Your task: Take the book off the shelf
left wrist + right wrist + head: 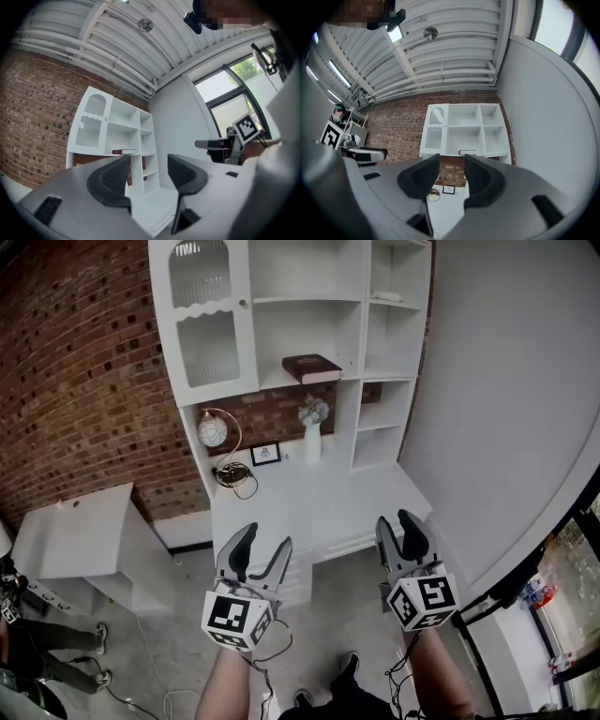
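Book (312,368) lies flat on the middle board of the white shelf unit (354,334), well apart from the spread, empty jaws of the left gripper (266,538) and right gripper (395,519), both held side by side, roughly level, on outstretched forearms (228,681).

Brightness: all views are evenly and brightly lit.
Source: daylight is admitted through the window (218,86) at right; a ceiling lamp (396,33) is lit at upper left.
Distortion: straight lines are bowed towards the edges; the gripper views' corners are blacked out.
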